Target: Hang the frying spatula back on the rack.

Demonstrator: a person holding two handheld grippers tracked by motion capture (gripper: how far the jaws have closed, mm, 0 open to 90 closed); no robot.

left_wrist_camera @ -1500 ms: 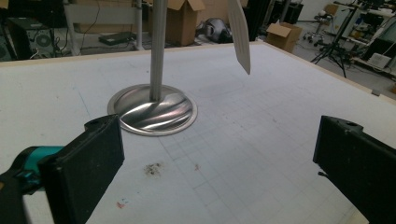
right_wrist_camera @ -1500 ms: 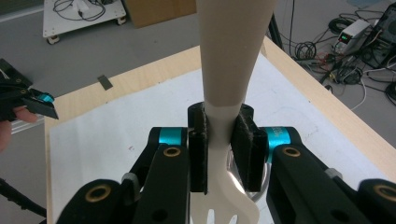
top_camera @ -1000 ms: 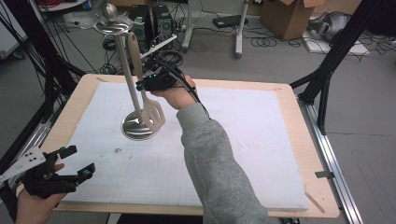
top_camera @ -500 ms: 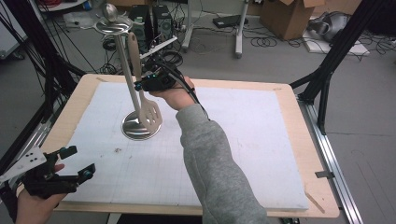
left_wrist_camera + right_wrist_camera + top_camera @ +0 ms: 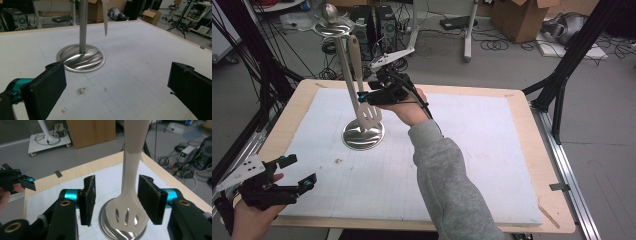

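A pale slotted spatula hangs upright from the ring at the top of a metal stand, its head just above the stand's round base. My right gripper is at the spatula's neck. Its jaws have just been opening and now stand apart with the spatula between them, a clear gap on the left side of the right gripper view. My left gripper hovers open and empty near the front left corner. In the left gripper view it faces the stand's base.
A white gridded mat covers the wooden table. A metal spoon sits at the top of the stand. Black frame legs, boxes and cables stand on the floor beyond the table.
The right gripper's jaws, closed on the spatula's neck before, have spread apart. The spatula stays hanging on the stand. The left gripper has not moved.
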